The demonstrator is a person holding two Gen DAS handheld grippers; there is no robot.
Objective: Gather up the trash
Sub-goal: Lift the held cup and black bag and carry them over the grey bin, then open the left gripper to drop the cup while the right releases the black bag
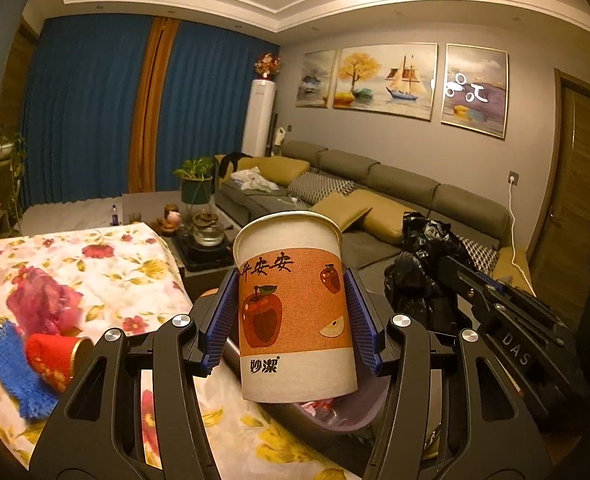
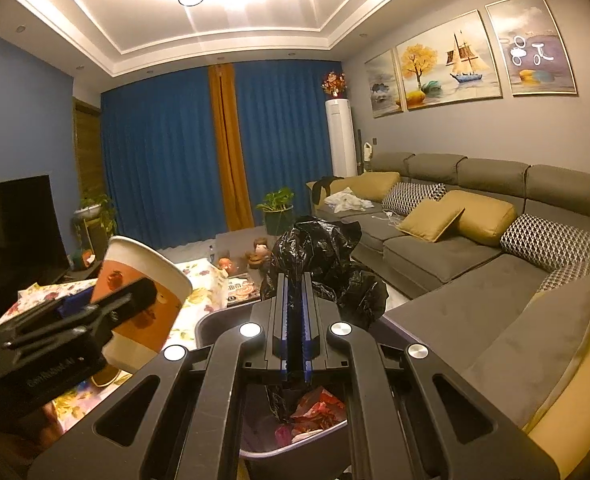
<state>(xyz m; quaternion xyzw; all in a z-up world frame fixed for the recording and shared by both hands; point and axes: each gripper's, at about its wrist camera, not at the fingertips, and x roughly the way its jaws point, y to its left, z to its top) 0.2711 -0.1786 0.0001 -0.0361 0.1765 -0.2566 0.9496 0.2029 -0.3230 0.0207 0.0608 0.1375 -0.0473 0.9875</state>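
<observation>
Above purple trash bin (image 1: 359,416) beside floral-clothed table (image 1: 107,268): left gripper (image 1: 291,320) pinches paper cup (image 1: 295,308) between blue pads (image 1: 217,320), cup upright, slightly tilted, apple print facing camera; right gripper (image 2: 295,332) pressed together on bunched black trash bag (image 2: 327,264), bag raised over bin (image 2: 215,320); red wrappers (image 2: 315,408) lie inside bin; red cup (image 1: 55,356) and blue knitted cloth (image 1: 15,372) rest on table; grey sofa (image 2: 455,256) with mustard cushions (image 2: 479,216) behind.
</observation>
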